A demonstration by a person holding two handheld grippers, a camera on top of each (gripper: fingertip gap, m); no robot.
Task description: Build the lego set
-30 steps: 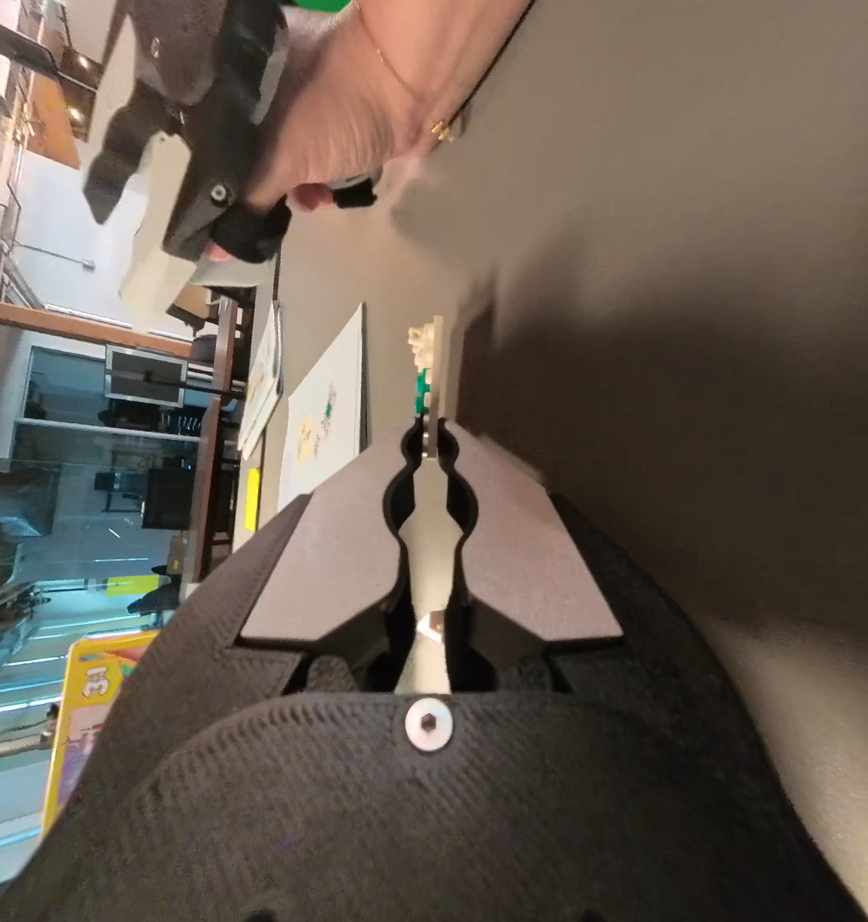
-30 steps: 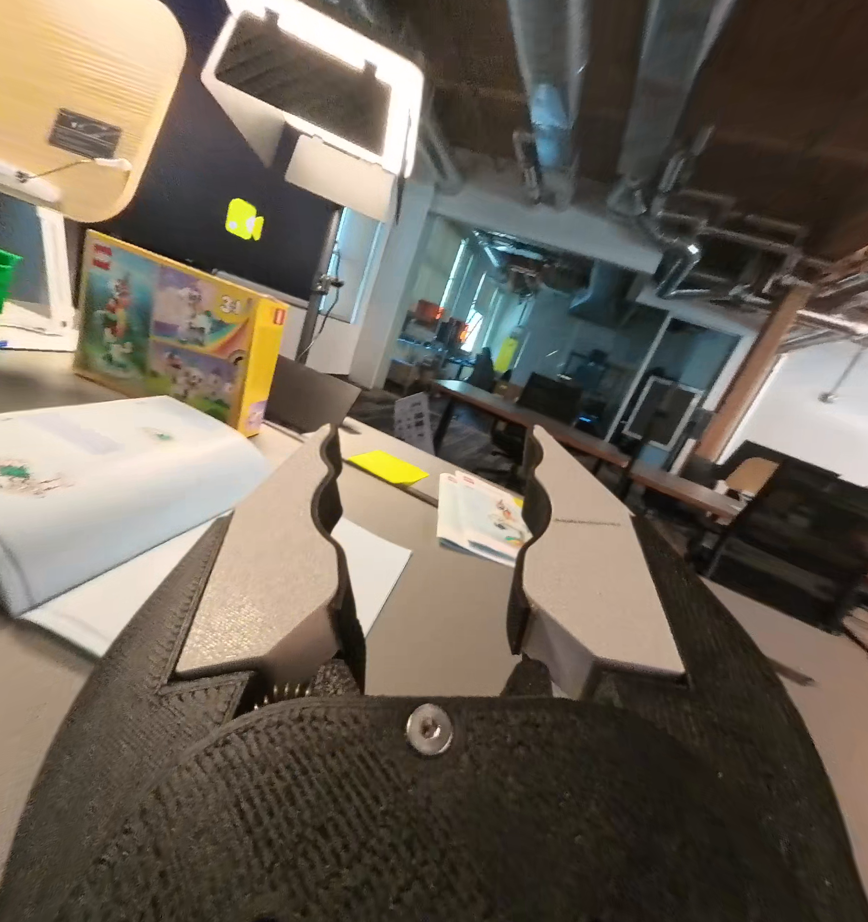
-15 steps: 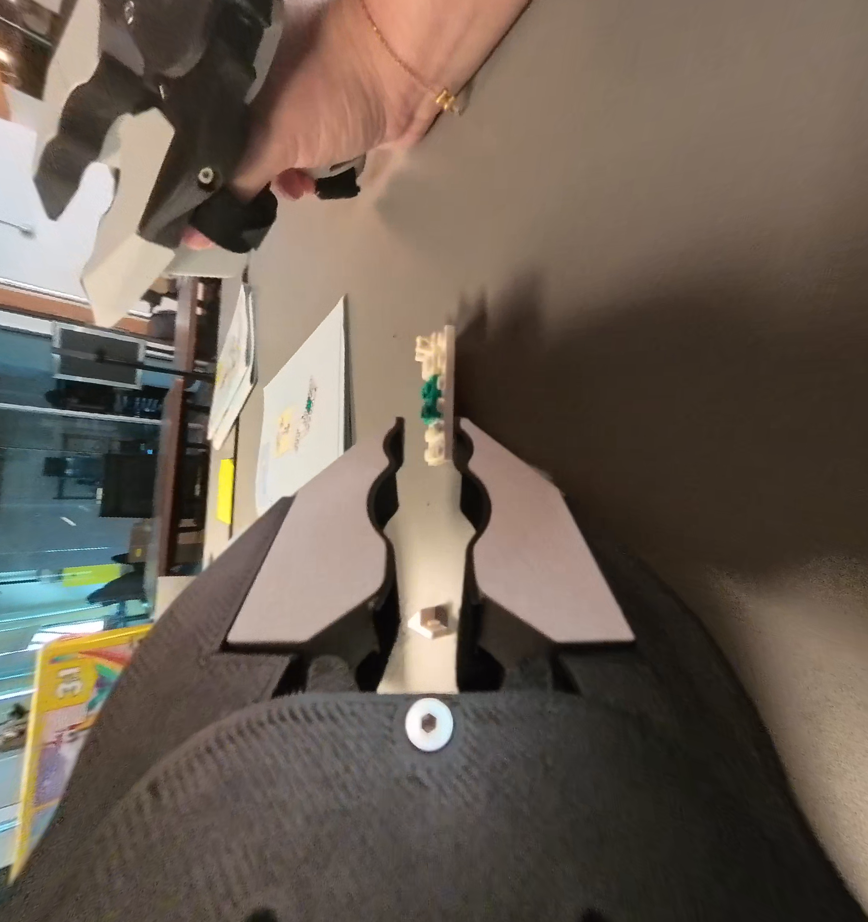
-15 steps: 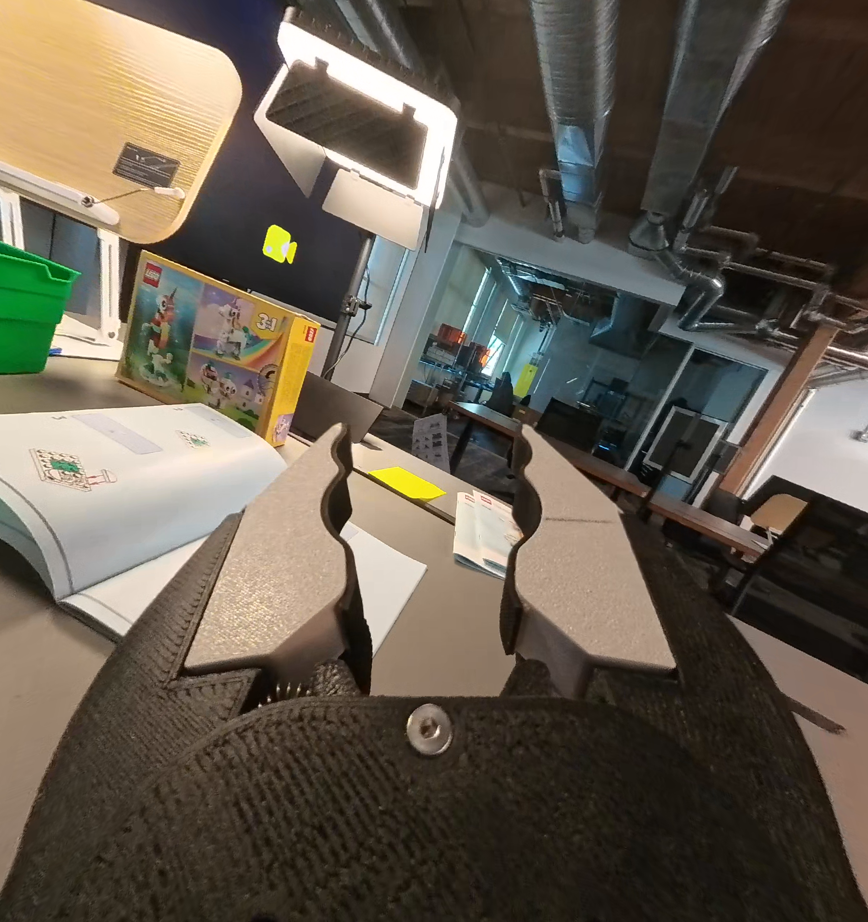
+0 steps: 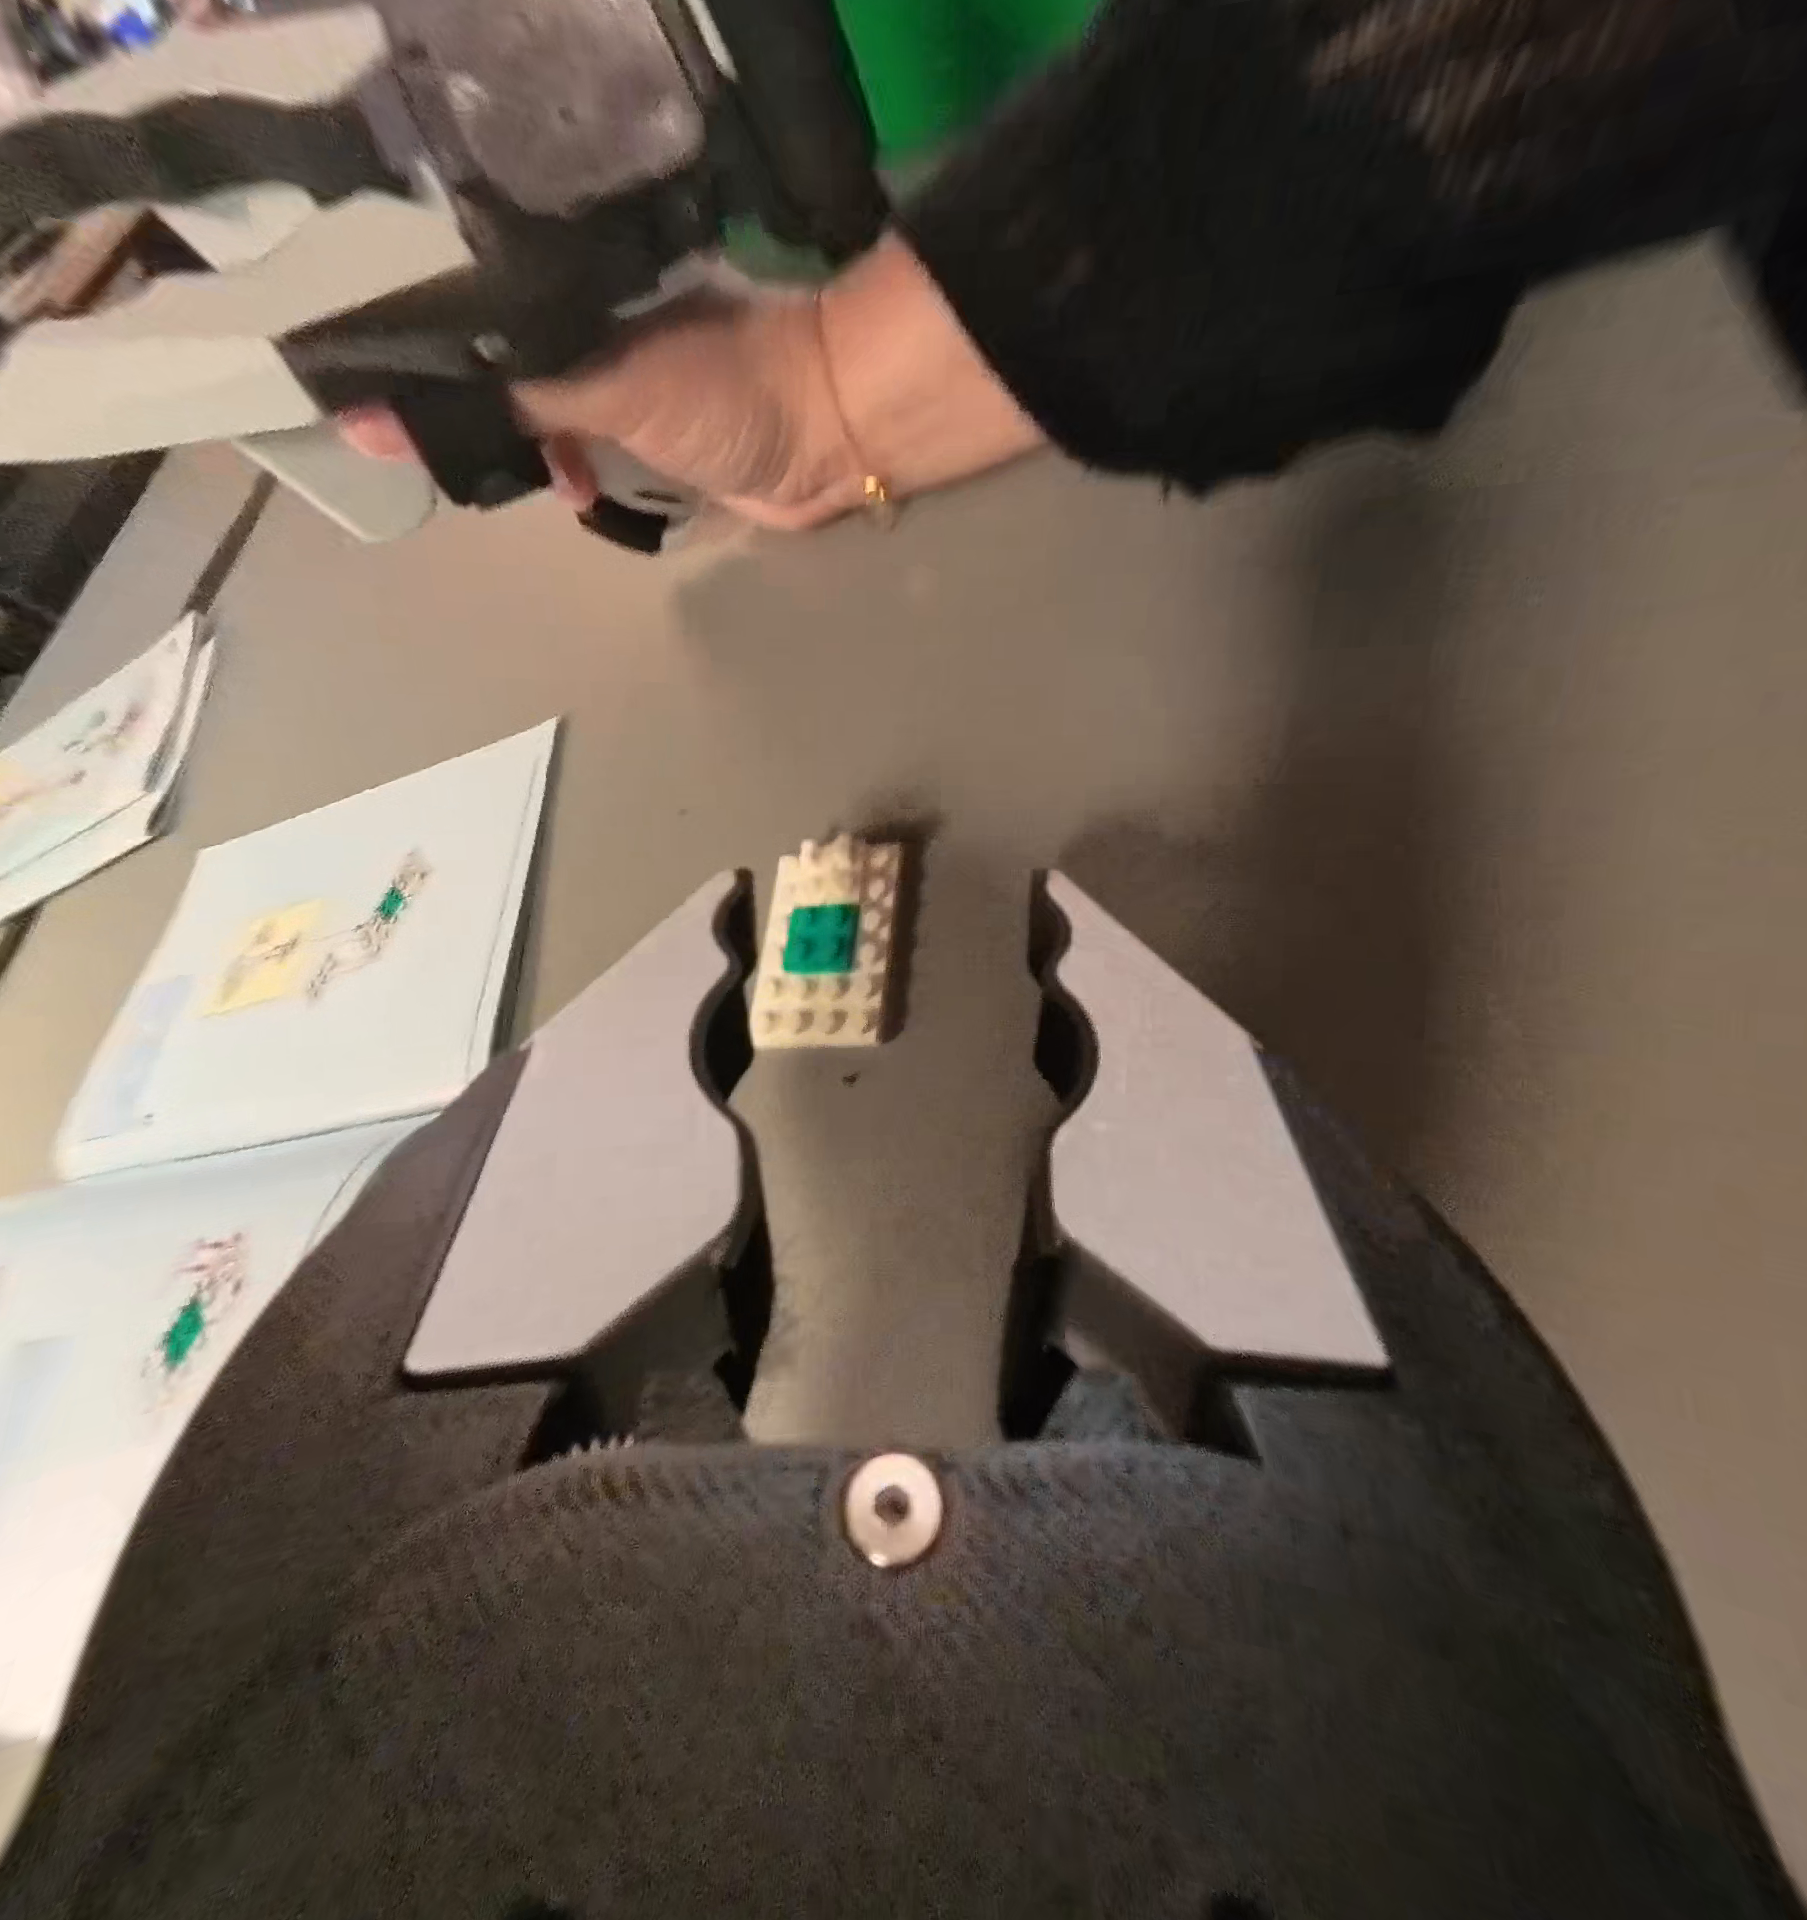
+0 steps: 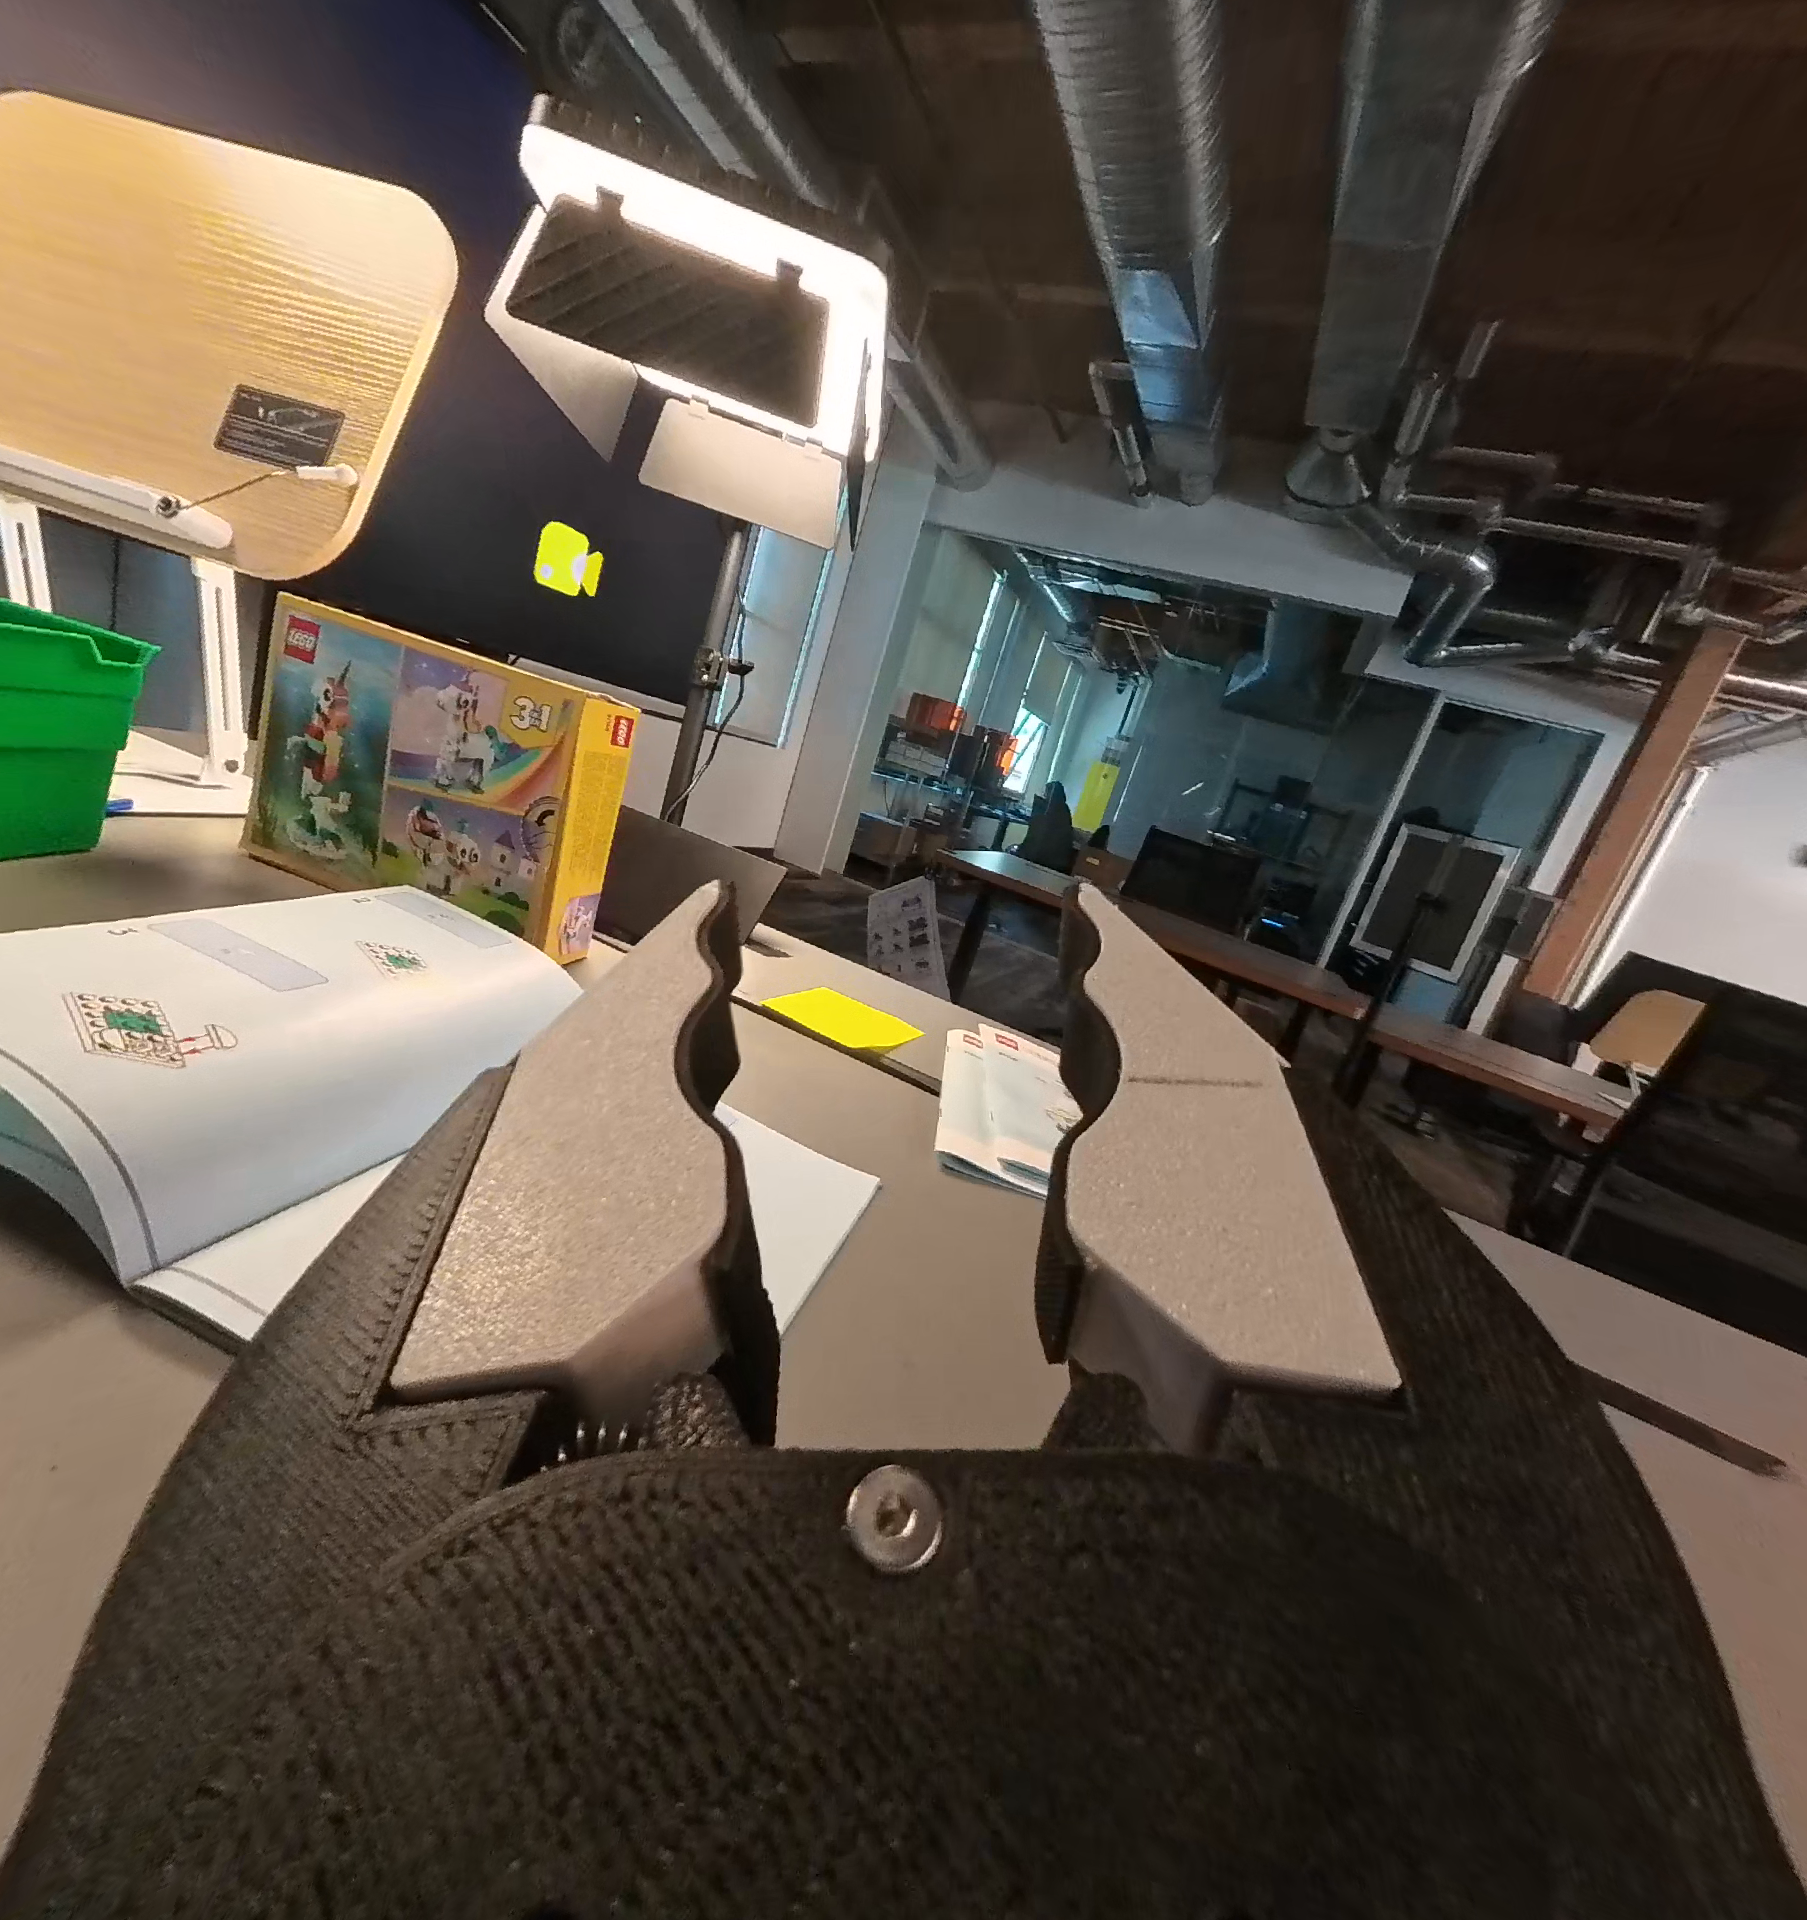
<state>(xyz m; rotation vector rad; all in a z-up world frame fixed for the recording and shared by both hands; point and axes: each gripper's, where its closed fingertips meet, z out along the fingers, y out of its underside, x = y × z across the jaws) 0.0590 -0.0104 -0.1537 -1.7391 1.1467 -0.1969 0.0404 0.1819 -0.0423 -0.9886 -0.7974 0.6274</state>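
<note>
A white lego plate (image 5: 839,1003) with a green square brick (image 5: 821,935) on top lies flat on the grey table (image 5: 1346,831). It sits between the fingers of my left gripper (image 5: 891,883), close to the left finger (image 5: 670,997). The jaws stand wide apart and do not press on it. My right gripper (image 6: 899,899) is open and empty, raised above the table. It also shows in the left wrist view (image 5: 68,312), blurred at the top left, held by a hand (image 5: 733,416).
An open instruction booklet (image 5: 327,966) lies left of the plate and also shows in the right wrist view (image 6: 255,1039). Behind it are a yellow lego box (image 6: 431,779), a green bin (image 6: 26,738), a yellow note (image 6: 842,1016), folded leaflets (image 6: 1003,1112) and a light panel (image 6: 691,343).
My left gripper was shut on the plate's edge, then opened and let it go; the plate now lies flat on the table. The left view has swung round. My right jaws narrowed a little.
</note>
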